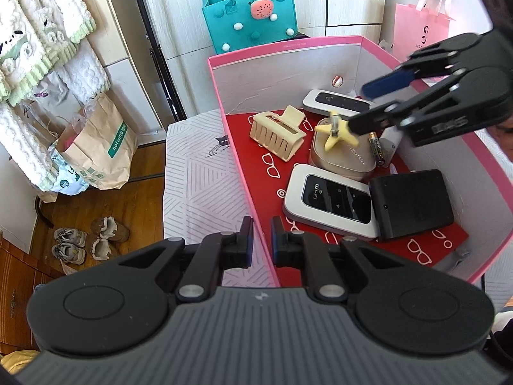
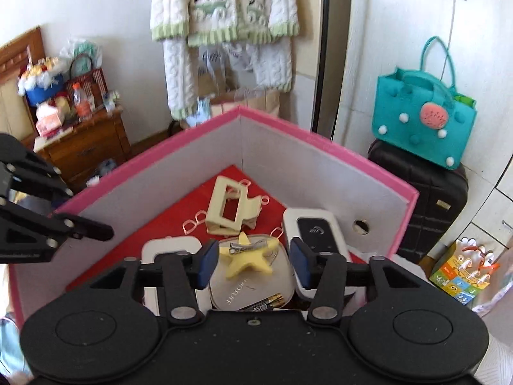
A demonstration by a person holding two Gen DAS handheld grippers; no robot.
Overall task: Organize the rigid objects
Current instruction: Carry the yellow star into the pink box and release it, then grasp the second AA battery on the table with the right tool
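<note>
A pink box (image 1: 288, 73) with a red floor holds a cream claw clip (image 1: 277, 133), two white Wi-Fi routers (image 1: 330, 199), a black device (image 1: 413, 199), a battery (image 1: 376, 149) and a beige case (image 1: 340, 157). A yellow star clip (image 2: 247, 258) lies on top of the case (image 2: 250, 292). My right gripper (image 2: 251, 263) hangs open over it, one blue pad on each side of the star and neither touching it. My left gripper (image 1: 261, 243) is shut on the box's near left wall, its rim pinched between the fingers.
The box sits on a white patterned cloth (image 1: 198, 176). A teal felt bag (image 2: 423, 118) stands on a black suitcase (image 2: 433, 199) behind it, with a pink paper bag (image 1: 420, 25) beside. Paper bags (image 1: 102, 147) and shoes (image 1: 86, 240) lie on the wooden floor at left.
</note>
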